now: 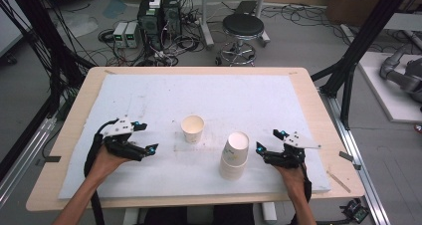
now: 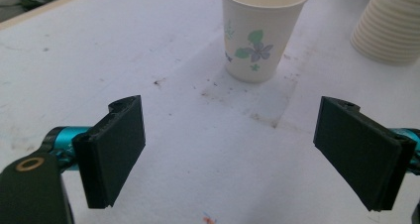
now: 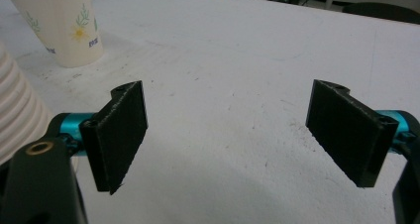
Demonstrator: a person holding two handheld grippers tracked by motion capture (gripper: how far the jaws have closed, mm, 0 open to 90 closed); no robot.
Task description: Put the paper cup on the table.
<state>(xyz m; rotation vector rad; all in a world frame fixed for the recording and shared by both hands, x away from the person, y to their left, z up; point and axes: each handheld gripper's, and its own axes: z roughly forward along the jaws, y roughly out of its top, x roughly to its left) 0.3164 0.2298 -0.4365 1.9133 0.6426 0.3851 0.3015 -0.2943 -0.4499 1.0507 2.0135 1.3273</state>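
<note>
Paper cup (image 1: 192,129) upright btwn tongs, nearer left tongs (image 1: 147,138); cup stack (image 1: 234,156) beside right tongs (image 1: 265,142). Both spread, empty.

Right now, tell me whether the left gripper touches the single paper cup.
Apart. In the left gripper view the single paper cup stands beyond the open left gripper, white mat between.
</note>
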